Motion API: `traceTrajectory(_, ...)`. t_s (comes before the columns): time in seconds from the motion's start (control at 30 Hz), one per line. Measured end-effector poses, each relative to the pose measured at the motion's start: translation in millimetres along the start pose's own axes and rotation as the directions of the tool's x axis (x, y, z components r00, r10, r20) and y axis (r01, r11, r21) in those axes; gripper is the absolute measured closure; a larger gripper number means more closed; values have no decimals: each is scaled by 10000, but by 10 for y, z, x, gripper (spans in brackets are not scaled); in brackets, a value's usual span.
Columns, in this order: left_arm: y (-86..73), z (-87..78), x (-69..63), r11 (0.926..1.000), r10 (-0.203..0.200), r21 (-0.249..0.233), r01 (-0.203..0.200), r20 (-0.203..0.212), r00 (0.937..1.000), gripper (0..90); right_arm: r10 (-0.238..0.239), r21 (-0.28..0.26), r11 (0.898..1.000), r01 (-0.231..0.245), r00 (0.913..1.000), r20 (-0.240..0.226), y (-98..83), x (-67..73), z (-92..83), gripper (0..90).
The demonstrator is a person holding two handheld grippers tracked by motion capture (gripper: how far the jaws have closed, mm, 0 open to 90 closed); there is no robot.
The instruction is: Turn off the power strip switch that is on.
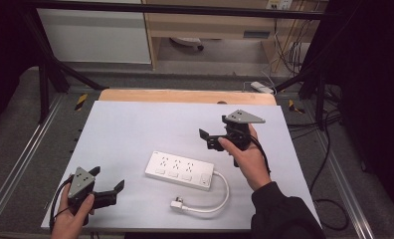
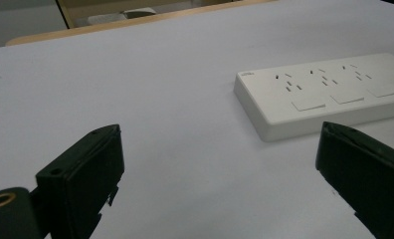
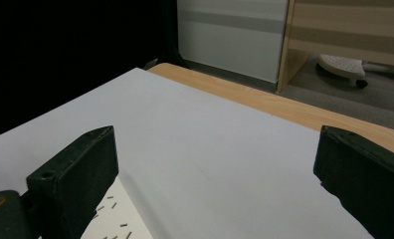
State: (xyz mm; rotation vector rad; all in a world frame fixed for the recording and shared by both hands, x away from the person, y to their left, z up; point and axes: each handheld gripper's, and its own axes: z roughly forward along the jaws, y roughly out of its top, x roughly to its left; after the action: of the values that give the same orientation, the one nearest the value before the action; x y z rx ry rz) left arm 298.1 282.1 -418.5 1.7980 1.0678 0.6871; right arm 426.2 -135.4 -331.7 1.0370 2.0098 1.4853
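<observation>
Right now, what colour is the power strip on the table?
White, cord and plug too. The power strip shows best in the high view.

The high view looks forward and down from above the near edge, taking in the whole white table (image 1: 135,124). The left gripper view sits low and close to the tabletop, facing the power strip (image 2: 324,92) — also central from above. The right gripper view looks low across the table's far corner.

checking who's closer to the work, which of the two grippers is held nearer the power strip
The right gripper, held just past the power strip's far right corner. The left gripper sits farther off, near the table's front left corner. Both have open jaws.
</observation>
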Motion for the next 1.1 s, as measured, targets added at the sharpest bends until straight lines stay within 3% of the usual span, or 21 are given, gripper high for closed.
traceTrajectory(0.3, -3, -1, 3, 10000, -6, 6, 6, -18, 10000, 48, 193, -217, 9996, -181, 9984, 535, -7, -236, -222, 47)
traceTrajectory(0.6, -4, -1, 1, 10000, 28, 26, -28, -19, 10000, 48, 444, -608, 9975, -371, 9914, 1230, -109, -491, -511, 53)
traceTrajectory(0.83, -5, -1, -2, 10000, 26, 24, -25, -28, 10000, 48, 379, -705, 9972, -265, 9854, 1658, -293, -636, -716, 55)
traceTrajectory(1.1, -7, -3, -6, 10000, 29, 15, -28, -24, 10000, 48, 367, -740, 9970, -227, 9803, 1941, -598, -695, -968, 58)
